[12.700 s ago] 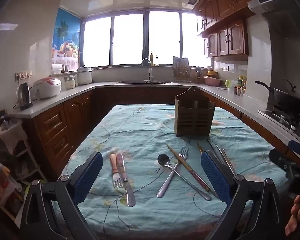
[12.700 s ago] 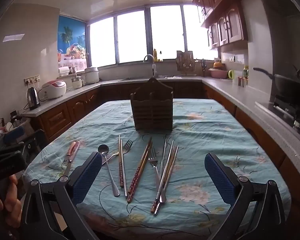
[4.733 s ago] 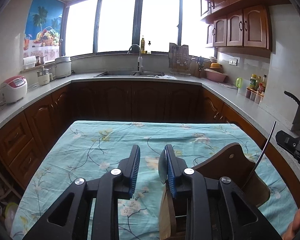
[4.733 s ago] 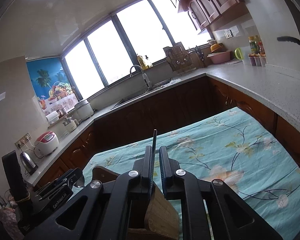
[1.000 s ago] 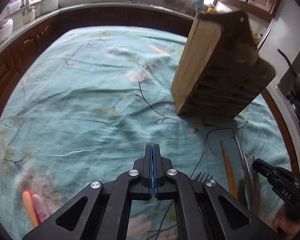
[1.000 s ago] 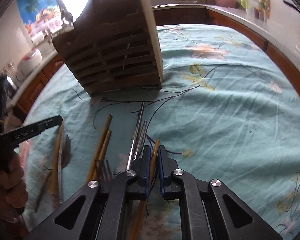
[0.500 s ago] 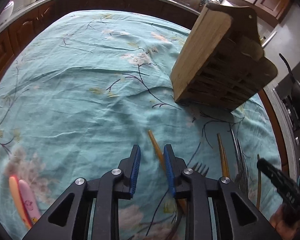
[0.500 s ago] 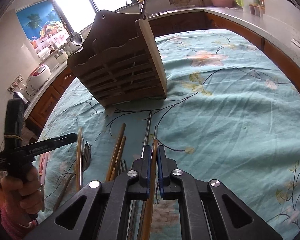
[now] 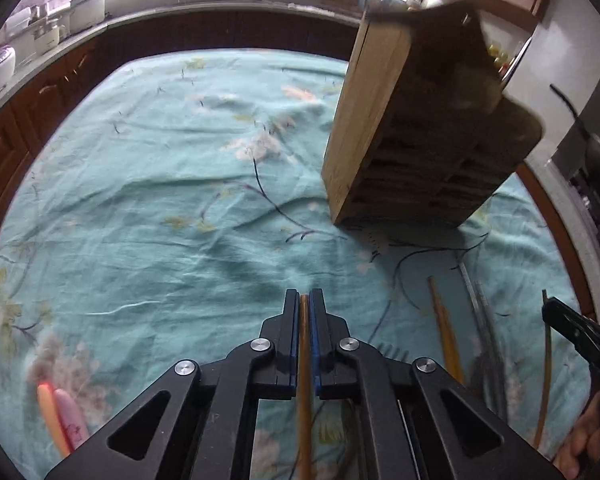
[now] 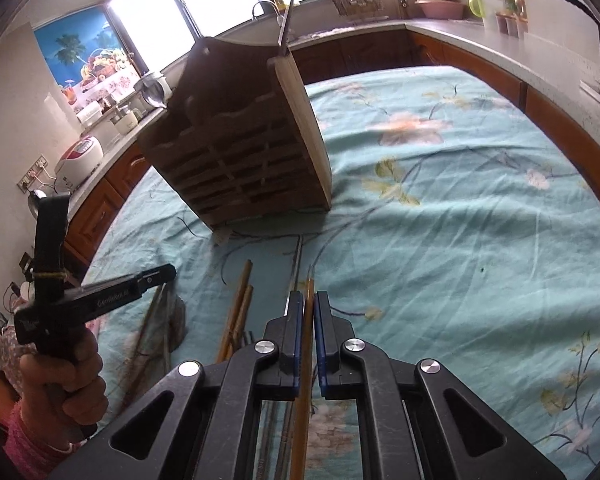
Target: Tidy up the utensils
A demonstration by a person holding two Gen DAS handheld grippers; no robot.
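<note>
Wooden utensil holder stands upright on the teal floral tablecloth, used here as landmark. Far left of the holder, near the cloth's front-left edge, pink and orange handles lie side by side. Wide bare cloth stretches left of the holder out to the table's rounded edge. Left gripper tilts steeply down in front of the holder, fingers clamped on a brown chopstick. More chopsticks and metal utensils lie on the cloth in front of the holder, toward its right. Right gripper also angles down in front of the holder, pads pinched on another wooden chopstick. Open cloth runs right of the holder to the table edge; a person's hand grips the left tool's handle.
</note>
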